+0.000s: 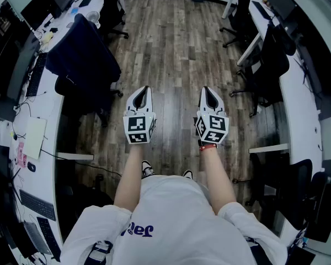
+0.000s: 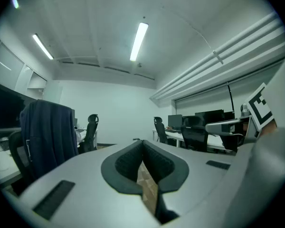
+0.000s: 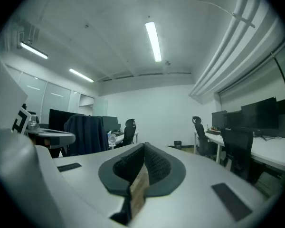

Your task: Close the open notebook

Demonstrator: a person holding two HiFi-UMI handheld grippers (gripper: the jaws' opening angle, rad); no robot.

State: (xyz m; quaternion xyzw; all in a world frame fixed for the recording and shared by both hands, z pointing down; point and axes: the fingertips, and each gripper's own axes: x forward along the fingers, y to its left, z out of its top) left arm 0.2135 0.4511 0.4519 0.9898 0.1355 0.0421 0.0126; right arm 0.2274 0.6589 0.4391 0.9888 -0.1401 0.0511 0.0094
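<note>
Head view gives me both grippers held out level over the wooden floor (image 1: 176, 48) of the aisle, side by side but apart, with a desk along each side. The left gripper (image 1: 144, 90) has its jaws together. In the left gripper view (image 2: 142, 145) the dark pads meet along their length with nothing gripped, and only a sliver of floor shows beneath them. The right gripper (image 1: 207, 91) is the same. In the right gripper view (image 3: 143, 148) its pads are pressed against each other and hold nothing. Each gripper's marker cube (image 1: 139, 128) sits just ahead of the wrist.

A pale flat rectangle (image 1: 35, 138) lies on the left desk (image 1: 51, 112), towards its aisle-side edge and well away from both grippers. It may be the notebook, but it is too small for me to tell, or to say whether it lies open. Further along that desk are a keyboard (image 1: 36, 75) and dark monitors (image 1: 11, 65). An office chair draped with a dark jacket (image 1: 83, 54) stands just off the same edge, ahead of the left gripper. More dark chairs (image 1: 270, 65) stand along the right desk (image 1: 298, 101).
</note>
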